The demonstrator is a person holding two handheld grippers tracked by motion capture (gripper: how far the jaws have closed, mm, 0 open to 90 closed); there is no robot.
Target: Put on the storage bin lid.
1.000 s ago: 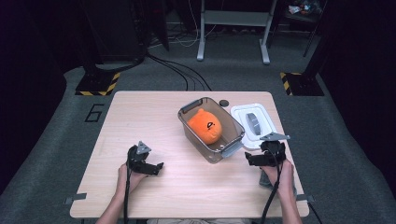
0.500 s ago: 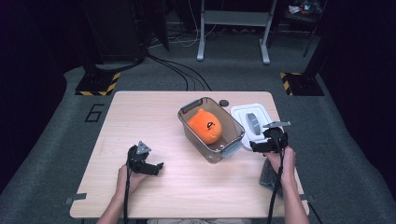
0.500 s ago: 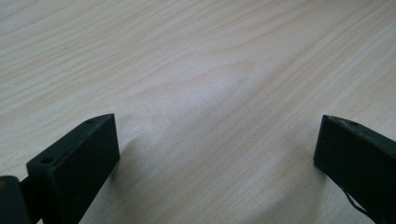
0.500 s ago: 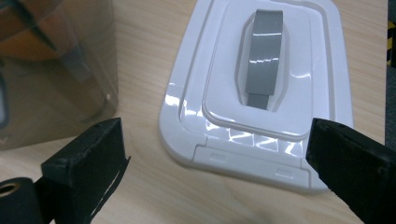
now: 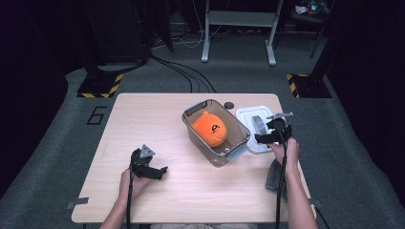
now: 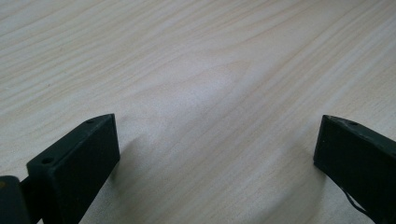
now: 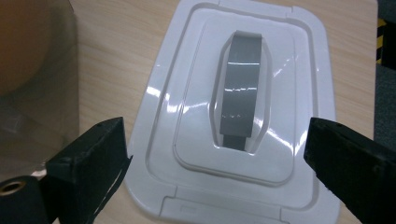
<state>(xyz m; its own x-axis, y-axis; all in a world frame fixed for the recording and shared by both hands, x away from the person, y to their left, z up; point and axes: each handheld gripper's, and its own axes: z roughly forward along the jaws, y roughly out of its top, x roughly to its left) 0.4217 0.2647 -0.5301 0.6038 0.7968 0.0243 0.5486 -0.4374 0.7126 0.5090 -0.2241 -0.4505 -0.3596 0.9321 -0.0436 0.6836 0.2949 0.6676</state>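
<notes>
A clear plastic bin (image 5: 217, 147) stands mid-table with an orange plush toy (image 5: 210, 128) inside; its wall (image 7: 32, 93) and the toy show at the left of the right gripper view. To the bin's right lies a white lid (image 5: 246, 114) with a grey handle (image 7: 243, 88). My right gripper (image 5: 261, 139) hovers open just above the lid's near edge (image 7: 224, 205), its jaws spread wider than the handle. My left gripper (image 5: 160, 172) rests open on the bare wood (image 6: 210, 93) at the front left, nothing between its jaws.
A small dark round object (image 5: 229, 105) sits on the table behind the bin. A dark grey object (image 5: 273, 175) lies at the table's right front edge by the right forearm. Cables and stands crowd the floor beyond the table.
My right gripper has moved forward and up the table from the front right, arriving over the white lid. The left gripper has stayed put.
</notes>
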